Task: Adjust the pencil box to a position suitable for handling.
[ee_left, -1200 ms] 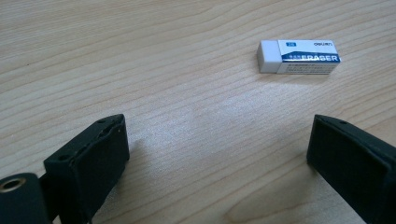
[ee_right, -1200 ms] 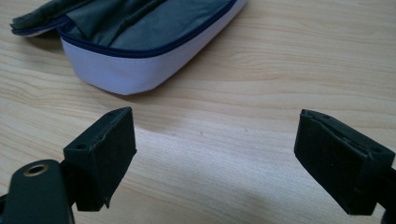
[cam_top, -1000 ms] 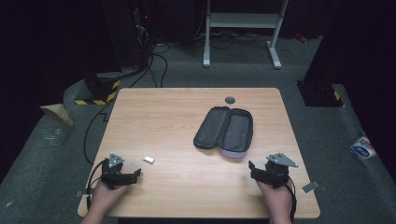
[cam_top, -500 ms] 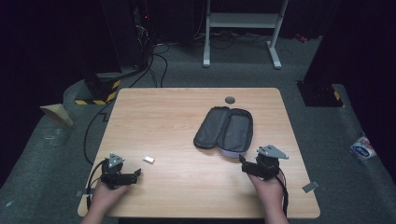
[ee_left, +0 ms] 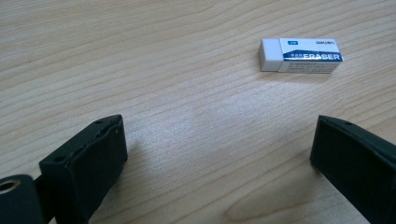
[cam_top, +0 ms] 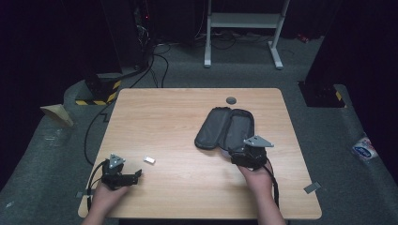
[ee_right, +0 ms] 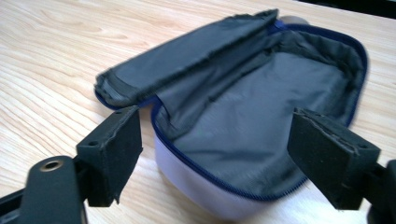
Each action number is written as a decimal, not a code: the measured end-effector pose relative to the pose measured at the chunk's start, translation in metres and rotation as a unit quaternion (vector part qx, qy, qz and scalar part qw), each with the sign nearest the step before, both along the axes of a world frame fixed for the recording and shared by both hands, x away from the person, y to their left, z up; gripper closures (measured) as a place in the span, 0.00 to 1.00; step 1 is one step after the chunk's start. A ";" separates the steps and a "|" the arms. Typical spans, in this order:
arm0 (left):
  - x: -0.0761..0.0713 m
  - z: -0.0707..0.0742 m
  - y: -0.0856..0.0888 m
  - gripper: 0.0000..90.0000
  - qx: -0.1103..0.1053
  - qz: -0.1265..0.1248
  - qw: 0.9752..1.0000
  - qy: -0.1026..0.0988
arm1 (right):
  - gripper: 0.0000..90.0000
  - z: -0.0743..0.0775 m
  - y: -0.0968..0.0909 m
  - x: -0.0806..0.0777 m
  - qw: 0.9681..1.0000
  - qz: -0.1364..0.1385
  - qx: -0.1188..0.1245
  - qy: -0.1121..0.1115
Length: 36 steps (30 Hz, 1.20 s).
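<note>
Fabric is the whole story of the dark grey zip-around pencil case point(cam_top: 226, 129) with a blue zipper edge and pale underside: it lies unzipped and splayed open toward the right far part of the light wooden desk point(cam_top: 187, 117), and it looks soft, light and floppy, so I would take it by the near wall along the zipper rim, where the seam gives some stiffness (a pinch on the loose lining would likely just bunch up). The right gripper point(ee_right: 212, 154) sits at the case's near end, its jaws spread wide to either side of that rim and not touching it, having just been closing a little. Near the desk's left near corner the left gripper point(ee_left: 215, 154) rests with jaws spread and empty, the small white rectangular eraser point(ee_left: 301, 55) in a blue-printed sleeve lying apart beyond them.
</note>
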<state>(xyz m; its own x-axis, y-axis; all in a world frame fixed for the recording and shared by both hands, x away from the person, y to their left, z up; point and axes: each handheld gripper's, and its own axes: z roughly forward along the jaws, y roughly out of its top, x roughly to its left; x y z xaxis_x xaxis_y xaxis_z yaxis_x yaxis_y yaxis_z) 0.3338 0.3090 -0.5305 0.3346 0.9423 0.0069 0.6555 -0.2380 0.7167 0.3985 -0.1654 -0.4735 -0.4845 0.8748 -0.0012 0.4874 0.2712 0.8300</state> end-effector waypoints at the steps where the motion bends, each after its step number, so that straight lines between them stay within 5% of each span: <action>1: 0.000 0.000 0.000 0.05 0.000 0.001 1.000 0.000 | 0.21 0.001 0.002 0.001 1.000 0.004 0.004 0.000; 12: -0.002 0.000 0.000 0.05 -0.001 0.001 1.000 0.001 | 0.27 -0.015 0.011 -0.001 1.000 0.023 -0.006 -0.001; 28: -0.001 0.000 0.000 0.05 0.000 -0.001 1.000 0.000 | 0.62 -0.027 0.014 -0.009 0.999 0.039 -0.007 0.009; 36: -0.001 0.000 0.000 0.05 0.000 -0.002 1.000 0.000 | 0.73 -0.029 0.035 -0.025 0.998 0.066 -0.006 0.004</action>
